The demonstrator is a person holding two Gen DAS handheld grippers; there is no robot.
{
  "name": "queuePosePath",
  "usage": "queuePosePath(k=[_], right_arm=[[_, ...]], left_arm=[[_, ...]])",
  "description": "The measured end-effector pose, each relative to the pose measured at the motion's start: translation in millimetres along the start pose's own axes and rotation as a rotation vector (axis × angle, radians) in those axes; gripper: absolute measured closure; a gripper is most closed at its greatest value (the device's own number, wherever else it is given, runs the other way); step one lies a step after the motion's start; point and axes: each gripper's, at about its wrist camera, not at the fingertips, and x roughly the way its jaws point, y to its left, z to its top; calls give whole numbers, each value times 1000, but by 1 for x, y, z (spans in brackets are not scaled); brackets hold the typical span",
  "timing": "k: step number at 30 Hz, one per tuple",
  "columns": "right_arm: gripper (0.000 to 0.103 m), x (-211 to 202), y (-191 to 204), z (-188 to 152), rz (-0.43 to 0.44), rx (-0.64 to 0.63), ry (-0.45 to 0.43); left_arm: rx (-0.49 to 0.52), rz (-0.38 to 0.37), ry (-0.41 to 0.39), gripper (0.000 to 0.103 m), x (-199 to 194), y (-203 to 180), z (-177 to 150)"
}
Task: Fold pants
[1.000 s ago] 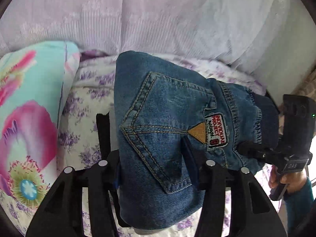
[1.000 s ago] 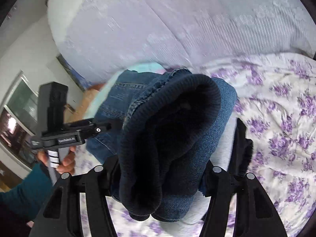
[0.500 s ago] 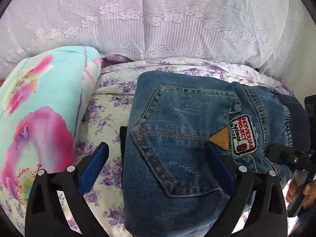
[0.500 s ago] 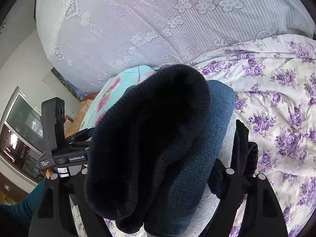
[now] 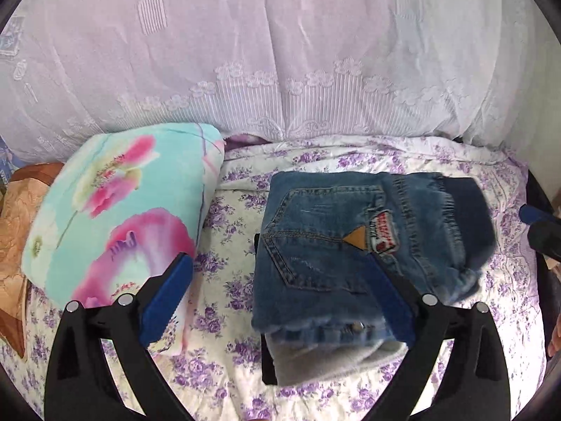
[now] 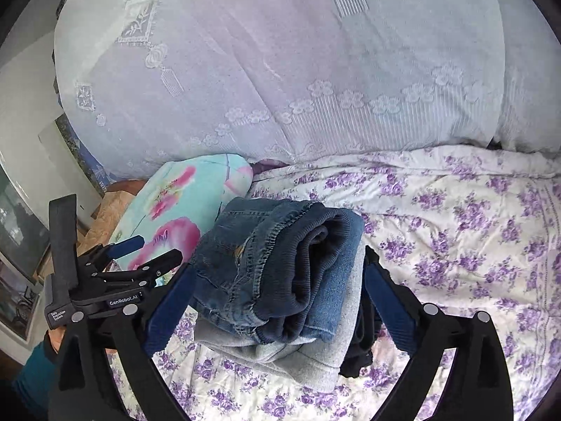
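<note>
Both grippers are spread wide and grip nothing: the left gripper (image 5: 277, 298) stands at one end of the folded denim pants (image 5: 336, 256) and the right gripper (image 6: 280, 301) at the waistband end, fingers either side of the bundle without pinching it. The jeans sit on a grey folded garment (image 6: 315, 354) and something black (image 6: 361, 343) on the purple-flowered bedspread (image 6: 455, 228), just beside the turquoise floral pillow (image 5: 115, 217) (a soft base, I'd judge). A blue finger pad (image 5: 389, 301) catching an edge on withdrawal could drag the top fold open or tip the stack.
</note>
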Motion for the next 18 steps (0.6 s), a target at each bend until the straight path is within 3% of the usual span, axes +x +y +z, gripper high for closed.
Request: queuePosePath(k=[5, 12, 15, 18], right_arm=[[4, -69, 54, -45, -199, -9, -22], [4, -127, 111, -195, -223, 102, -86], [4, -140, 130, -229, -190, 70, -64], [4, -155, 153, -242, -296, -30, -73]], left_arm=[[58, -8, -145, 5, -84, -9, -40], [131, 11, -249, 5, -179, -17, -138], [153, 5, -254, 5, -211, -16, -165], [128, -4, -278, 5, -244, -10, -182]])
